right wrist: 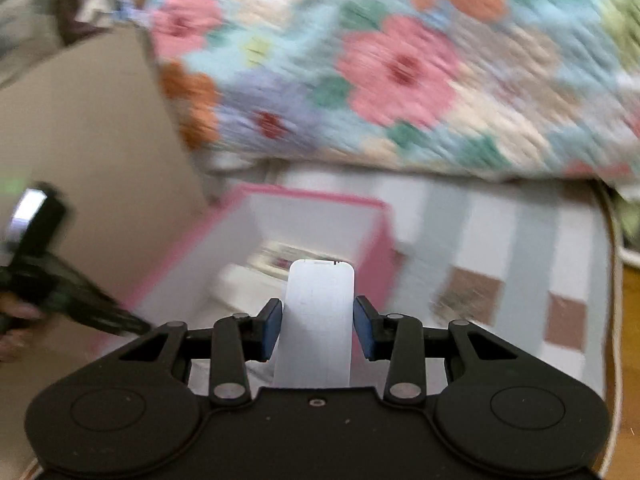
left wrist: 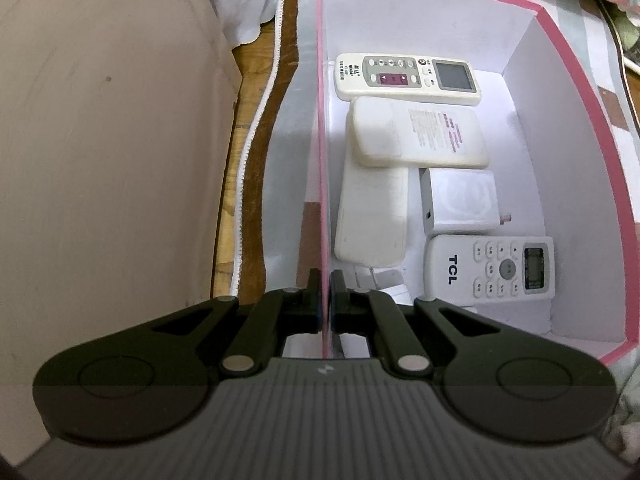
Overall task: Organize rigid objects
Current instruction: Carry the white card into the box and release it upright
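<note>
The right tongs (right wrist: 318, 330) pinch a slim white remote (right wrist: 318, 320) by its long sides, blue pads pressing on both edges, its far end sticking out ahead toward the pink box (right wrist: 304, 194); the picture is smeared, so finer detail is lost. The left tongs (left wrist: 325, 294) are pressed together on the box's near wall (left wrist: 325, 184), steadying it. By my judgement the remote is light, stiff and smooth plastic, apt to slip or pivot if squeezed near one end, so a hold across the narrow width near the middle suits it best. Inside the box lie a cream remote with a screen (left wrist: 408, 76), a face-down remote (left wrist: 418, 136) overlapping another face-down one (left wrist: 372, 216), a white charger block (left wrist: 460, 200) and a TCL remote (left wrist: 492, 268); little floor is bare, so the newcomer will likely rest on the others or squeeze in along the right wall. The box stands on a checked sheet (right wrist: 500, 248) of a bed, with a floral quilt (right wrist: 400, 64) bunched behind and a beige panel (left wrist: 100, 140) close on the left.
</note>
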Motion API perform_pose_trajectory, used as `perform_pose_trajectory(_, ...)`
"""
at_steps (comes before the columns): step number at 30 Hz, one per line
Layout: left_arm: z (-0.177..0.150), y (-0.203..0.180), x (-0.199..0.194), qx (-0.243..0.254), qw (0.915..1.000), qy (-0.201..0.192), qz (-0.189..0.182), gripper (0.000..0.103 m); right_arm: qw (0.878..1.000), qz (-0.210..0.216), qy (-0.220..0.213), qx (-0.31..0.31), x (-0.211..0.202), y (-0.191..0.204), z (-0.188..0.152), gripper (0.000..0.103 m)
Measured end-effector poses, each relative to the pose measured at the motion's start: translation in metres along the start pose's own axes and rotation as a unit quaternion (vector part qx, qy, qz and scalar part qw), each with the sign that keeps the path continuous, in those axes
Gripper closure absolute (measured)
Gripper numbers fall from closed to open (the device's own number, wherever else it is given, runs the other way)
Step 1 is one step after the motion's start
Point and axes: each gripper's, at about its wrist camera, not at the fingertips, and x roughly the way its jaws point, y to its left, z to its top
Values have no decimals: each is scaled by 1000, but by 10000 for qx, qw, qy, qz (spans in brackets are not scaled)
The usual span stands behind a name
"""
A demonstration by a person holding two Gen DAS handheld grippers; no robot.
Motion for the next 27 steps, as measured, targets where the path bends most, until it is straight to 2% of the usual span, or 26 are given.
perform_pose_trajectory(2, 0, 1, -1, -27, 10000, 13, -8, 101, 9993, 149, 89, -323, 3, 20, 9, 59)
perform_pose_trajectory(5, -1, 1, -2, -31, 10000, -14, -20, 101, 9970, 145, 292, -696, 19, 38, 18, 59)
perform_pose_trajectory(10, -1, 3, -3, -134, 9998, -72, -99, 101, 9877, -271, 1015, -1157, 71, 60, 18, 59)
perform_pose_trajectory(12, -2, 3, -4, -99, 9999, -95, -74, 101, 9827, -439, 1367, -1173, 93, 60, 13, 59)
perform_pose_trajectory(16, -3, 3, -4, -85, 9999, -115, -87, 101, 9750, -798, 1800, -1026, 118, 51, 7, 59)
perform_pose_trajectory(22, -2, 4, -5, -106, 9998, -120, -114, 101, 9601, -1295, 1982, -1491, 129, 60, -3, 59)
perform_pose_trajectory(27, -2, 4, -5, -94, 9998, -119, -109, 101, 9571, -1405, 2229, -1209, 136, 54, -2, 59)
